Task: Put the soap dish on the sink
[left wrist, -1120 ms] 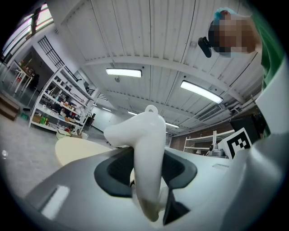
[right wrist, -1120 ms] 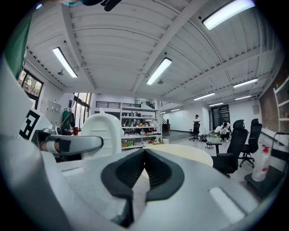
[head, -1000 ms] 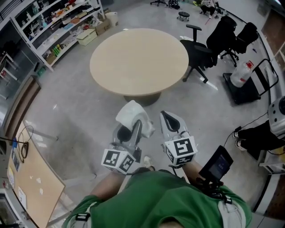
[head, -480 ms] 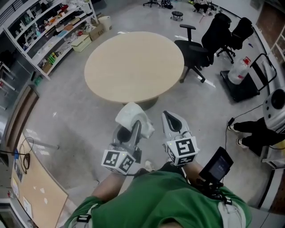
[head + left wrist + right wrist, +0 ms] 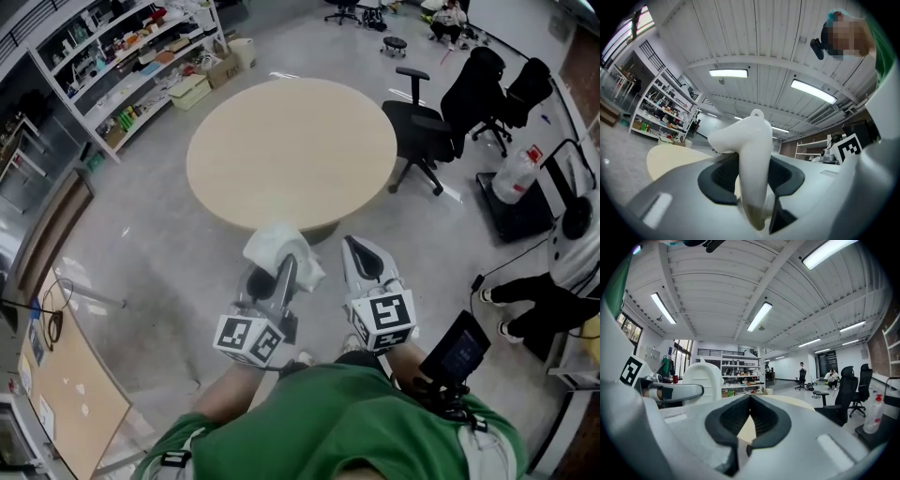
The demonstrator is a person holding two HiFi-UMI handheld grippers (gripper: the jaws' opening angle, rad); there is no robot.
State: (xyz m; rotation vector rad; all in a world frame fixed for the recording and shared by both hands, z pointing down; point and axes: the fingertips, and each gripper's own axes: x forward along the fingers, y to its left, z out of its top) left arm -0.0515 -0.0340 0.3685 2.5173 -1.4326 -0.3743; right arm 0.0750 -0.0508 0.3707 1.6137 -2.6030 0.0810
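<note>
Moved a bit closer to the round beige table [image 5: 291,150] since a second back. Got the glossy white plastic soap dish [image 5: 272,246] pinched edge-on in the left gripper [image 5: 281,272], carried mid-air, with the right gripper [image 5: 361,251] clenched on nothing. Seeing no sink anywhere yet. Could slip out mid-walk, thin grip on slick plastic.

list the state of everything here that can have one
soap dish: clamped on edge in the left tongs, carried in the air
left tongs: shut on the soap dish
right tongs: shut, nothing held
round table: top bare
office chair: unoccupied, beside the table
</note>
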